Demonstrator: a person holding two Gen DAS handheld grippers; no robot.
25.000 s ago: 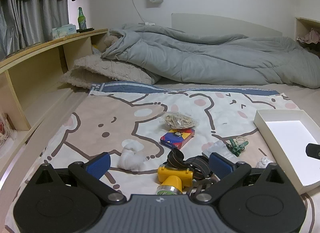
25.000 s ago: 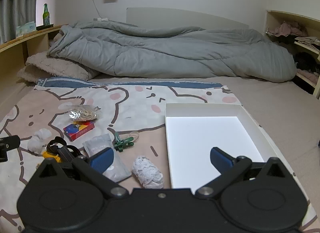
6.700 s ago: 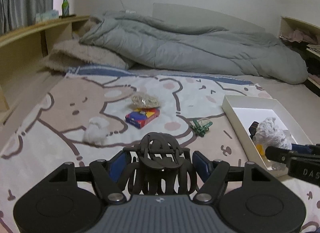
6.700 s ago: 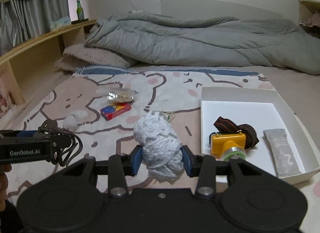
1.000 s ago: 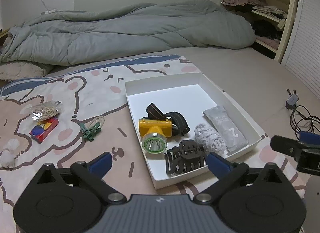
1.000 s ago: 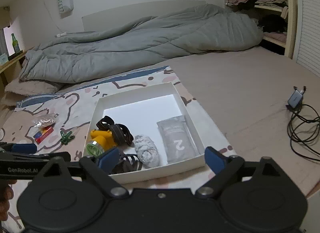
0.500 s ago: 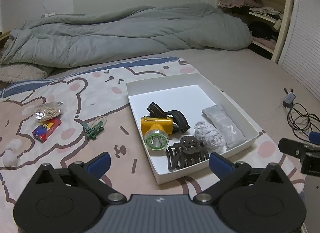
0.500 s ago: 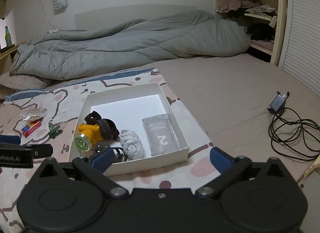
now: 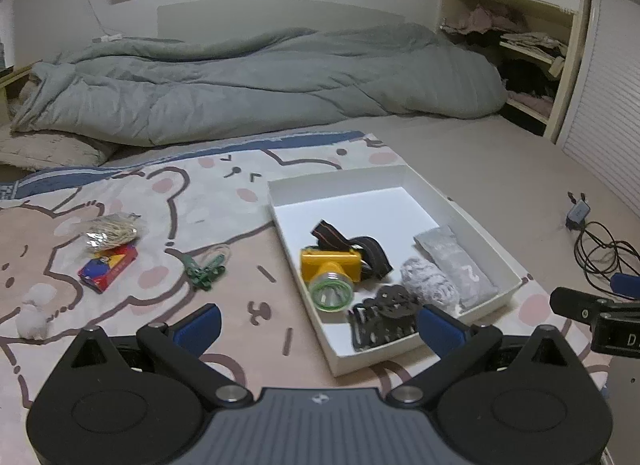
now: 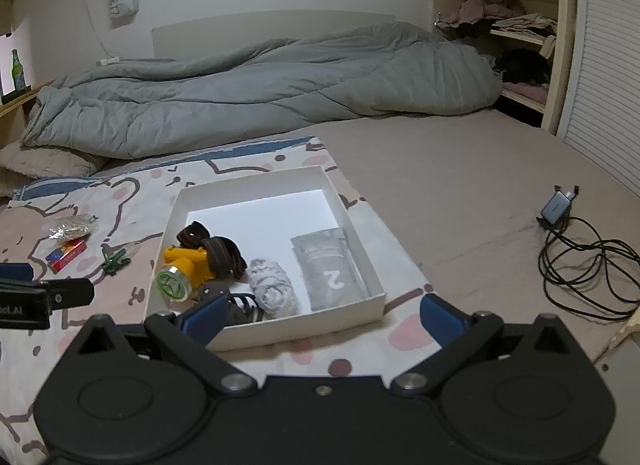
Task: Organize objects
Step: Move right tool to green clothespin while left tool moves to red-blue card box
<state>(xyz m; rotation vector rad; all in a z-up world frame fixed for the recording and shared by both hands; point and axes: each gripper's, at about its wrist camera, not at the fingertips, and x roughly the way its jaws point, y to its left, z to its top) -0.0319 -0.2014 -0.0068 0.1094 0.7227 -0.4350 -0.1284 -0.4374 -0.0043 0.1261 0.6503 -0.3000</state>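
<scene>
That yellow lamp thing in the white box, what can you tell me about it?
The yellow plastic headlamp lies in the shallow white cardboard box, near its left wall. It has a boxy yellow body and a round green-rimmed clear lens tipped up toward the cameras. Its dark striped elastic strap loops loosely behind it. A black plastic hair claw clip lies beside the lens. Neither gripper touches it.

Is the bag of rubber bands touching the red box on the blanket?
Touching. In the left wrist view the bag of rubber bands lies against the far edge of the red box, overlapping it, with no blanket visible between them.
</scene>
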